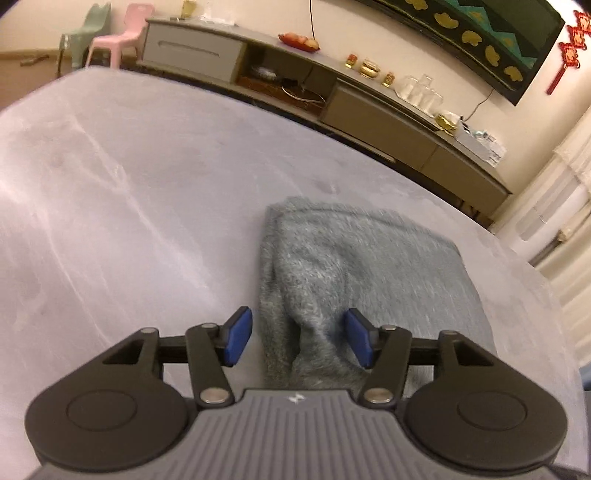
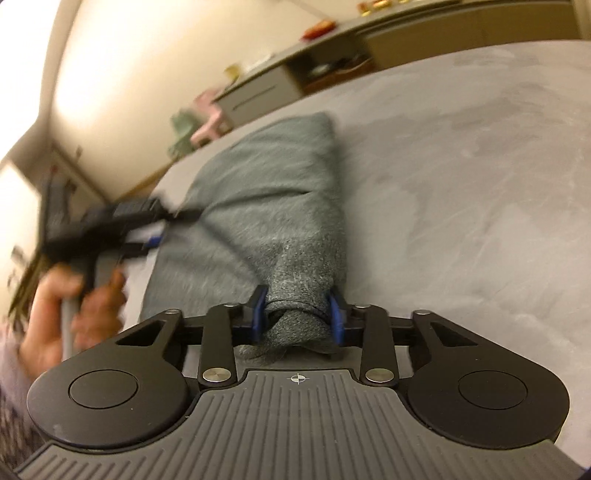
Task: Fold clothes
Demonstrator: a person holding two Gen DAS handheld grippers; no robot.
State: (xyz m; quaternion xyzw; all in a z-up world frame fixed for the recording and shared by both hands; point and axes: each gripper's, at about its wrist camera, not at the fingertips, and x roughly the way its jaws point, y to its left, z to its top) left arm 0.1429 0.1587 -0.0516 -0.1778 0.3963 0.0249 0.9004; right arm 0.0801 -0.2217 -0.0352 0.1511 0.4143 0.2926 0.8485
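Observation:
A grey-green fuzzy knit garment (image 1: 354, 280) lies folded into a thick bundle on the pale grey bed cover (image 1: 129, 192). My left gripper (image 1: 299, 338) is open, its blue pads apart over the near edge of the garment, nothing held. In the right wrist view the same garment (image 2: 266, 206) stretches away from me. My right gripper (image 2: 297, 317) is shut on a bunched end of it between the blue pads. The left gripper (image 2: 147, 229) shows there too, blurred, at the garment's left edge, in the person's hand (image 2: 74, 302).
A long grey TV cabinet (image 1: 332, 96) with bowls, cups and trinkets runs along the far wall. A dark TV (image 1: 480, 40) hangs above it. Pink (image 1: 118, 40) and green (image 1: 85, 33) plastic chairs stand at the far left. The bed cover (image 2: 461, 184) spreads wide to the right.

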